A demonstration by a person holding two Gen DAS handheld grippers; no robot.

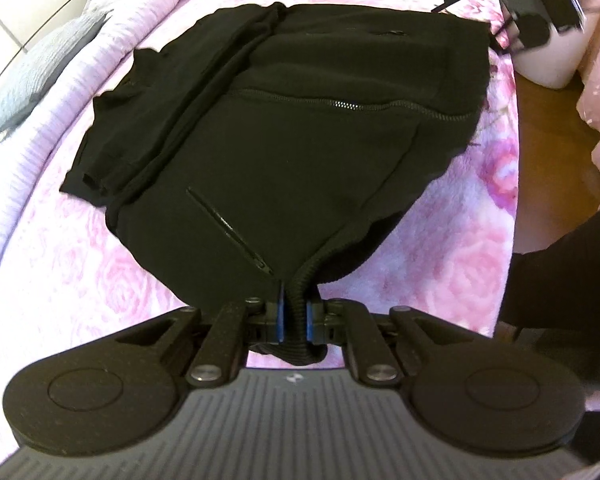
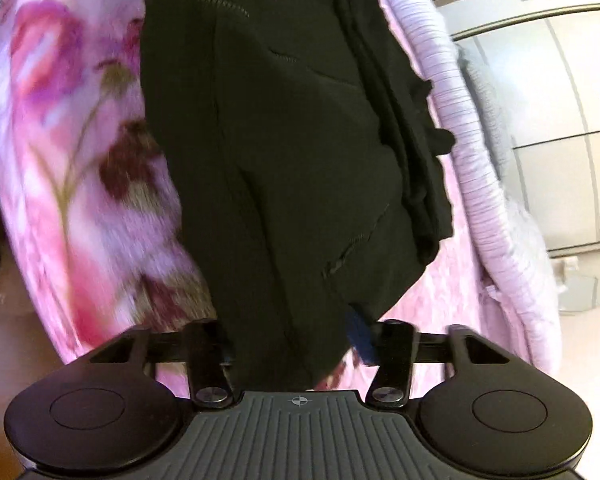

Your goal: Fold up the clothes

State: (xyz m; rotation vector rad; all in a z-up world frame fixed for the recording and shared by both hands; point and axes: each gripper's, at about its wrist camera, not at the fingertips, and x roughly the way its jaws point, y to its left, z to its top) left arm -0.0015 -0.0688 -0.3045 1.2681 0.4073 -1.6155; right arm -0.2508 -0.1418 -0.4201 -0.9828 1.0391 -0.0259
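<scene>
- Pink floral blanket point(image 1: 460, 240) carries a black jacket point(image 1: 280, 128).
- Left gripper point(image 1: 295, 318) pinches its six-o'clock ribbed hem.
- Right gripper point(image 2: 296, 344) straddles soft, floppy fabric; grip unclear.

Home bedroom, pink floral blanket point(image 1: 472, 240) over a bed, grey pillow point(image 1: 40, 76), pale wardrobe doors point(image 2: 556, 120)
</scene>
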